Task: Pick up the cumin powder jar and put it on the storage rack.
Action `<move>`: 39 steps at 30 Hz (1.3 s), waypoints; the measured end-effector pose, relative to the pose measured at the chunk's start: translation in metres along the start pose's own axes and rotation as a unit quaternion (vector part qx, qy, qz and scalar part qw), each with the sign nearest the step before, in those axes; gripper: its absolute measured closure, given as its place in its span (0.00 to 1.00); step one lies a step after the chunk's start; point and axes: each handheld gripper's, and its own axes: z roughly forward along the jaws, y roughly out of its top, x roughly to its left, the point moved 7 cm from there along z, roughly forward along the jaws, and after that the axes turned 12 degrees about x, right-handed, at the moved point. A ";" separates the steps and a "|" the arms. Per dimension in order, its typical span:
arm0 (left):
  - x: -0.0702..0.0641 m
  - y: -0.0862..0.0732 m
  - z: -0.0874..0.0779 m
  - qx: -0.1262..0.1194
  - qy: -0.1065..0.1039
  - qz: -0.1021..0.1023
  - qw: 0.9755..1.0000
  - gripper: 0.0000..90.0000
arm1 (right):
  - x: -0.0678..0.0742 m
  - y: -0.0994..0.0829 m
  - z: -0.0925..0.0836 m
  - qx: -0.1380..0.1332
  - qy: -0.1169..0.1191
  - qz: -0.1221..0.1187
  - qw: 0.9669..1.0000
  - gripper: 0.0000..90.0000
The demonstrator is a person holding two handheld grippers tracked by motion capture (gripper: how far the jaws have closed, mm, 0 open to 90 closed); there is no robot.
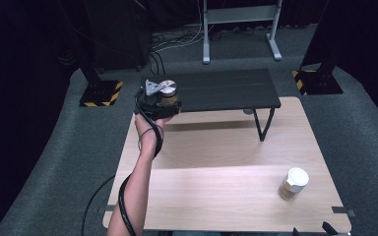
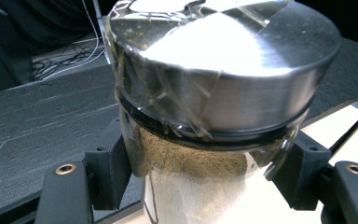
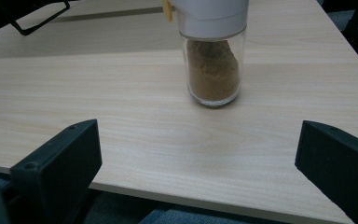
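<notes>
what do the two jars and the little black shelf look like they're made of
Silver-lid jar: clear glass, judging by reflections, with a brushed-metal-looking lid.
White-lid jar: clear glass or hard plastic holding brown powder; the matte white cap looks plastic.
Shelf: matte black top with faint grain, possibly painted wood, on thin dark legs, likely metal.

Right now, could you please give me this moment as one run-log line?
left gripper: shut on silver-lidded jar, at black shelf | right gripper: open | white-lidded jar: standing on table

**Left tool clamped, right tool wide open**

Left forearm stretched forward from the near edge, cable looped around the wrist. Left tool held out at arm's end, jaws pressed against both sides of a silver-lidded jar. Right tool low and level, jaws spread far apart, gripping nothing.
</notes>
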 end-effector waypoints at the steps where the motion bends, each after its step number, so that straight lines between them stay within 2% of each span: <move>1: 0.001 0.001 0.000 0.001 0.000 0.002 1.000 0.34 | 0.000 0.000 0.000 0.000 0.000 0.000 1.000 0.00; 8: 0.005 0.004 0.002 -0.001 -0.001 -0.002 1.000 0.34 | -0.001 0.000 0.000 0.002 0.000 0.000 1.000 0.00; 27: 0.011 0.013 0.017 0.012 0.026 -0.024 0.999 0.34 | -0.001 0.001 0.003 0.013 0.000 -0.004 1.000 0.00; 39: 0.009 0.016 0.024 0.006 0.030 -0.016 0.999 0.34 | -0.002 0.001 0.003 0.015 -0.002 -0.002 1.000 0.00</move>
